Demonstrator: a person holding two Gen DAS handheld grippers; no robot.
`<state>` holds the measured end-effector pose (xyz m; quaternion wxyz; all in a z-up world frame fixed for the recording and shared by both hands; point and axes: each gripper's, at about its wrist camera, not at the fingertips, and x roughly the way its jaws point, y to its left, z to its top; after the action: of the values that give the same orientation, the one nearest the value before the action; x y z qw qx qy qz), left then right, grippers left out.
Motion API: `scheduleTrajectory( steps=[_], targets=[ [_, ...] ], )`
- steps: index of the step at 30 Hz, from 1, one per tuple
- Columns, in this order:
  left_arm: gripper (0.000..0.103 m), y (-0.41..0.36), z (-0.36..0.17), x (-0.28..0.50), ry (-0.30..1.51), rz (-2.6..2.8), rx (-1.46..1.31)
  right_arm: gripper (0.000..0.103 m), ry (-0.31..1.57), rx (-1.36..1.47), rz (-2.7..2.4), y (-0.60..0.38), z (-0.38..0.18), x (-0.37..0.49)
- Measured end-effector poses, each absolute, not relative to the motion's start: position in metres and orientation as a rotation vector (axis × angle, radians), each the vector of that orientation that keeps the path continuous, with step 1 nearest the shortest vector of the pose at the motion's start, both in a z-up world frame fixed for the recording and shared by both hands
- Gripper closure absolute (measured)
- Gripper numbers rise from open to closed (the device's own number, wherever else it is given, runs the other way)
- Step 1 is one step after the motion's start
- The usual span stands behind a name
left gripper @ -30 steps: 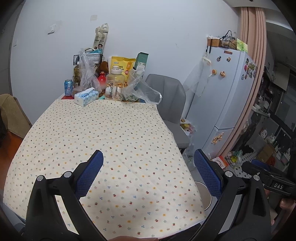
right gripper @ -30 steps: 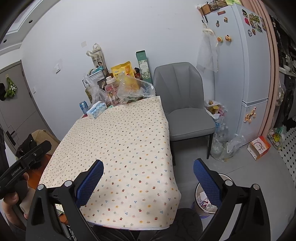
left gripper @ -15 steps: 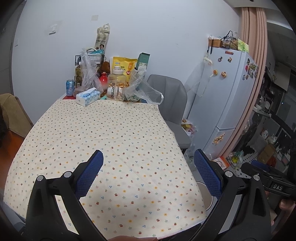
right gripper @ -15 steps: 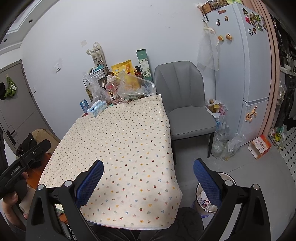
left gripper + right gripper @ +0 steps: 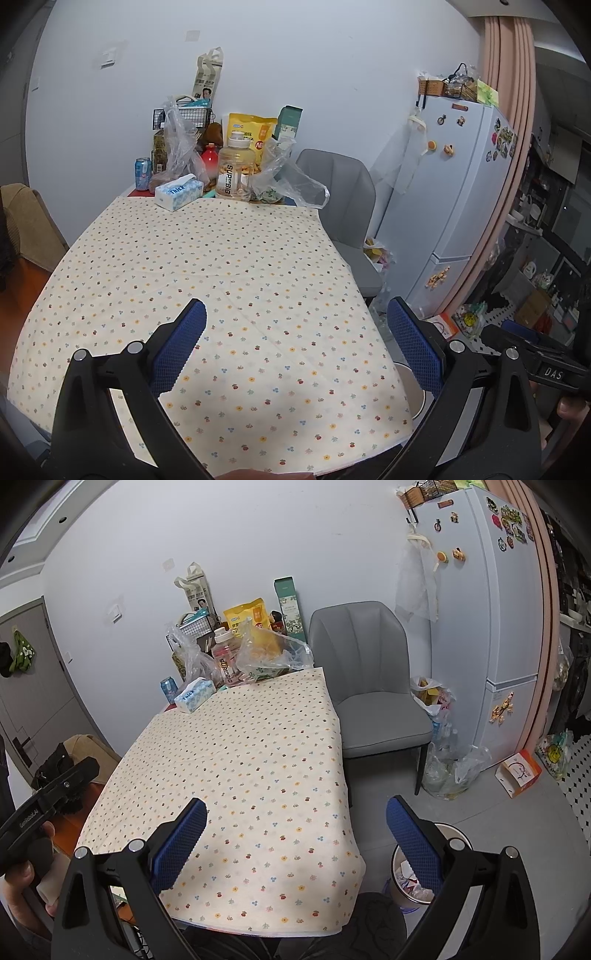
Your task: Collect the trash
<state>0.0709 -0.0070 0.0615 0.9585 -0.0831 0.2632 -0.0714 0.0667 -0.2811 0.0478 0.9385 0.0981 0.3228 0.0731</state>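
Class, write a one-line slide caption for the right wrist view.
Open right gripper over a dotted tablecloth, trash bin beside the table, grey chair behind.

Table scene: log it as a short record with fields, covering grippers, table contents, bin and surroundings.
left gripper: open, holding nothing, over the near part of the table
right gripper: open, holding nothing, at the table's near right corner
table: floral cloth, near and middle part bare
far end of table: tissue box, soda can, big bottle, plastic bags
trash bin: on the floor right of the table, scraps inside
chair: grey, beside the table
fridge: right of the chair
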Motion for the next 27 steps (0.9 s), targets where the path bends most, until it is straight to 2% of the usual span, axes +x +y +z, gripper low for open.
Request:
scheduleTrajectory(
  steps=[27],
  targets=[
    [0.006,-0.004,0.055,0.070,0.551,-0.130,-0.170,0.008,0.673,0.202,0.150,-0.281,0.038,0.070]
  ],
)
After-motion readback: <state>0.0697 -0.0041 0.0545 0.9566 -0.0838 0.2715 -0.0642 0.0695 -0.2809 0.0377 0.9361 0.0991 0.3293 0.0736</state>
